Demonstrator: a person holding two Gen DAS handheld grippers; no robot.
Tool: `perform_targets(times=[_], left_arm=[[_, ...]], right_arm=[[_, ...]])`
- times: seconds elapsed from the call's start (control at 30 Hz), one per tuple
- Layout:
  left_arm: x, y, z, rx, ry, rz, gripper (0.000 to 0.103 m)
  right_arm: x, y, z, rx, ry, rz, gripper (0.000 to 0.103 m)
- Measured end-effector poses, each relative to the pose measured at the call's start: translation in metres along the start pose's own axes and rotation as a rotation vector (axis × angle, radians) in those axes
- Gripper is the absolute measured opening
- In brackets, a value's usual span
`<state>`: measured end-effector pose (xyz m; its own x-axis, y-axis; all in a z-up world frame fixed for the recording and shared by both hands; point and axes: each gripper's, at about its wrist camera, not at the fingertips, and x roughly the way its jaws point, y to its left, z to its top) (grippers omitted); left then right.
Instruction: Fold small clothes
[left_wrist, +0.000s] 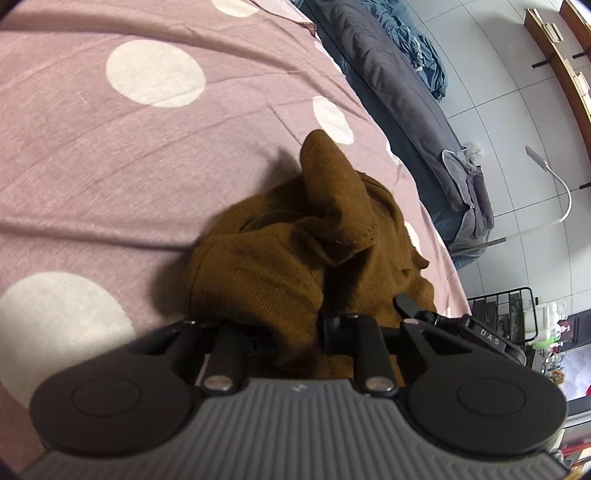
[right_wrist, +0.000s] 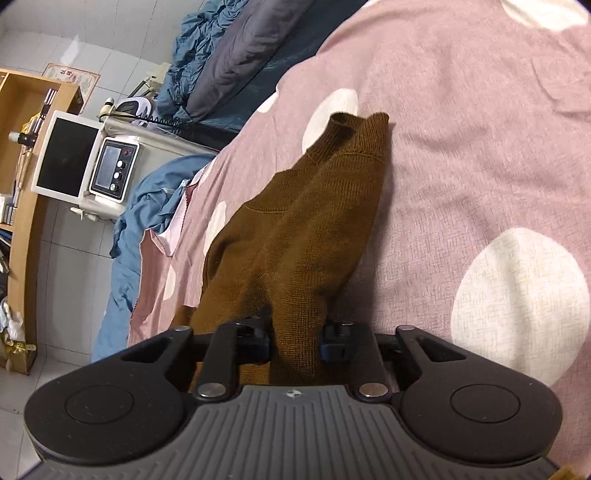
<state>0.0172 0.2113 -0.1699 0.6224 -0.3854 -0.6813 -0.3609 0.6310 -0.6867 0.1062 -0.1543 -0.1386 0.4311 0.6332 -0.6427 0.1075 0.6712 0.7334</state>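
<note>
We find the brown fine-knit sweater (right_wrist: 295, 221) lying bunched on the bed with the pink cover printed with large white dots (left_wrist: 110, 155), close to the bed's side edge where the tiled floor (left_wrist: 517, 122) begins.

Left gripper (left_wrist: 295, 328): jaws drawn narrow, with a thick roll of the brown knit pinched between them. In the left wrist view one fold stands up in a soft peak beyond the gripper.

Right gripper (right_wrist: 295, 332): jaws narrow too, clamped on a gathered band of the same sweater. From there the cloth runs away towards the ribbed collar (right_wrist: 351, 122), which rests on the cover.

Handling, as we judge it: light, limp, thin knit. It drapes and holds no shape of its own, so it will sag between two hold points. The knit looks slightly grippy, not slippery, and not fragile, though the fine stitches may snag or stretch under a hard pull.

Where to hold: we favour the firmer edges, such as hem, shoulder seams or ribbed collar, over a mid-panel bunch. Two spread holds would let the panel hang flat for folding.
</note>
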Motion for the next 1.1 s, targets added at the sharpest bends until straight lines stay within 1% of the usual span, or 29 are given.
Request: perform_targets(times=[0.07, 0.13, 0.2, 0.27, 0.37, 0.47, 0.5, 0.6, 0.63, 0.73, 0.8, 0.87, 0.93, 1.03, 1.1], left_arm=[[-0.004, -0.005, 0.000, 0.007, -0.001, -0.007, 0.017], [-0.005, -0.016, 0.001, 0.024, 0.017, -0.012, 0.017], [-0.008, -0.028, 0.000, 0.041, 0.035, -0.034, 0.016], [-0.007, -0.050, -0.004, 0.074, 0.049, -0.066, 0.016], [-0.004, -0.091, -0.015, 0.133, 0.066, -0.137, 0.016], [-0.001, -0.130, -0.024, 0.163, 0.076, -0.190, 0.016], [-0.001, -0.141, -0.026, 0.178, 0.074, -0.207, 0.016], [0.001, -0.169, -0.029, 0.212, 0.076, -0.240, 0.016], [-0.001, -0.174, -0.029, 0.219, 0.074, -0.243, 0.016], [-0.010, -0.183, -0.022, 0.218, 0.051, -0.243, 0.016], [-0.029, -0.178, -0.007, 0.208, 0.019, -0.245, 0.016], [-0.056, -0.176, 0.014, 0.217, -0.042, -0.230, 0.016], [-0.091, -0.170, 0.038, 0.216, -0.113, -0.210, 0.016], [-0.147, -0.151, 0.074, 0.212, -0.230, -0.139, 0.016], [-0.180, -0.130, 0.095, 0.198, -0.285, -0.065, 0.017]], right_arm=[[-0.008, 0.005, 0.000, -0.020, -0.009, -0.006, 0.027], [-0.019, 0.008, 0.004, -0.018, -0.020, -0.007, 0.026], [-0.030, 0.011, 0.010, -0.013, -0.023, 0.002, 0.025], [-0.045, 0.017, 0.018, -0.025, -0.026, 0.002, 0.025], [-0.078, 0.023, 0.032, -0.044, -0.042, 0.003, 0.024], [-0.115, 0.024, 0.048, -0.062, -0.053, 0.000, 0.024], [-0.125, 0.025, 0.052, -0.079, -0.044, 0.007, 0.024], [-0.147, 0.033, 0.064, -0.117, -0.045, -0.025, 0.024], [-0.153, 0.035, 0.067, -0.127, -0.043, -0.019, 0.024], [-0.150, 0.051, 0.072, -0.144, -0.038, 0.006, 0.025], [-0.136, 0.068, 0.076, -0.140, -0.036, 0.045, 0.025], [-0.117, 0.091, 0.081, -0.152, -0.024, 0.100, 0.025], [-0.091, 0.121, 0.085, -0.172, -0.001, 0.166, 0.025], [-0.042, 0.171, 0.081, -0.210, 0.039, 0.259, 0.025], [-0.004, 0.201, 0.073, -0.248, 0.100, 0.311, 0.024]])
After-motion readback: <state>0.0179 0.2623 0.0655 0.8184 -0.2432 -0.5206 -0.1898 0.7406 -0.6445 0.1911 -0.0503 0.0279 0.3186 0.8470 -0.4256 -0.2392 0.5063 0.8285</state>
